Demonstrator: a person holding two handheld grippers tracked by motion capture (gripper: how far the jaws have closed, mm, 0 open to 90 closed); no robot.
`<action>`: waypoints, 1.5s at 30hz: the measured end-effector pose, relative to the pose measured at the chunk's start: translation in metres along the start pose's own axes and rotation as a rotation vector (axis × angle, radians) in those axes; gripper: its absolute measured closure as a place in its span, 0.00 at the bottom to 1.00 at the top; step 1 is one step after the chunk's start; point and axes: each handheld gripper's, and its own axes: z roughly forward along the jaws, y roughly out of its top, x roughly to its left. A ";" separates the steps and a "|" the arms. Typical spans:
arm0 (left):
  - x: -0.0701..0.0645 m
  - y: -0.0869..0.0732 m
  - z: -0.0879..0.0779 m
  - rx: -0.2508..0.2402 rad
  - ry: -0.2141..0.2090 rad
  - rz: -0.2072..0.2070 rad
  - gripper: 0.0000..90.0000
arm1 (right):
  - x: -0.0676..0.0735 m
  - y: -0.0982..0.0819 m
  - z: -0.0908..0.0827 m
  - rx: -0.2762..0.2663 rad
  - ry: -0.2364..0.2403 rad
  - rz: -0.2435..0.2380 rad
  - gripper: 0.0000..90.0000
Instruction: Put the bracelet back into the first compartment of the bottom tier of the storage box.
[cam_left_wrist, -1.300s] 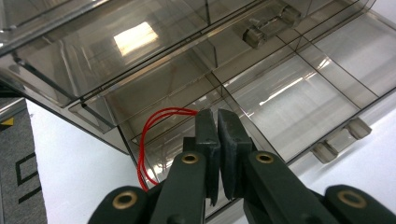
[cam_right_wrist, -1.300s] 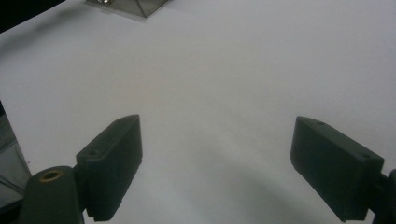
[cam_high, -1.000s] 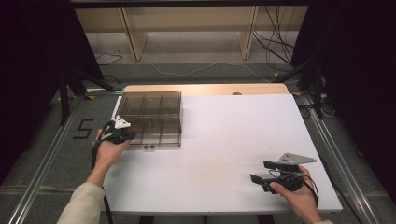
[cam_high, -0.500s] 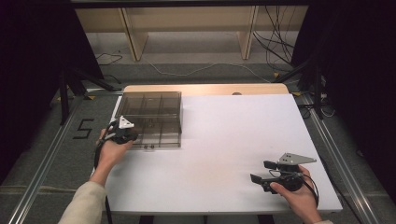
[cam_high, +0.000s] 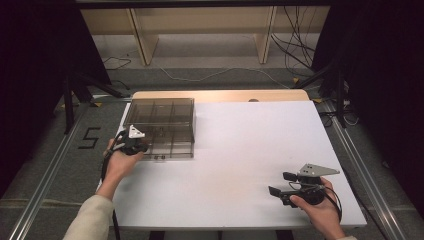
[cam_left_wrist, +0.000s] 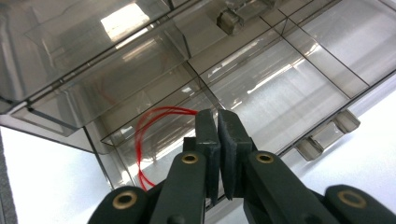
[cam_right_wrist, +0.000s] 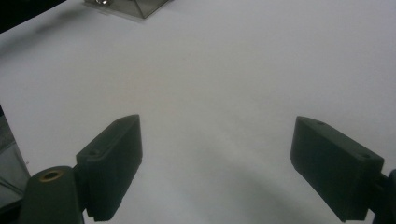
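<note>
**Smoky plastic box, left jaws pinched**

Smoky clear box (cam_high: 160, 127), upper left of the high view, looks light, rigid, slick; we'd grip its front latch. Left gripper (cam_left_wrist: 218, 135) clenched at the box wall; right gripper (cam_right_wrist: 215, 163) released, idle lower right.

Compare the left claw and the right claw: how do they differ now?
The left claw has its jaws closed together, over the smoky transparent plastic compartment box; the right claw has its jaws wide apart, above the bare white table. Both have black jaws and are hand-held.
</note>
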 end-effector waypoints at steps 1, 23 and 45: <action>-0.001 0.000 0.000 0.003 -0.006 -0.002 0.97 | 0.000 0.000 0.000 0.001 0.000 0.000 0.20; 0.004 0.001 0.005 -0.040 0.018 -0.011 0.89 | 0.000 0.000 0.000 -0.001 0.001 -0.003 0.19; -0.013 0.007 -0.040 -0.273 -0.066 -0.107 0.52 | 0.000 0.000 -0.001 -0.006 0.001 0.000 0.19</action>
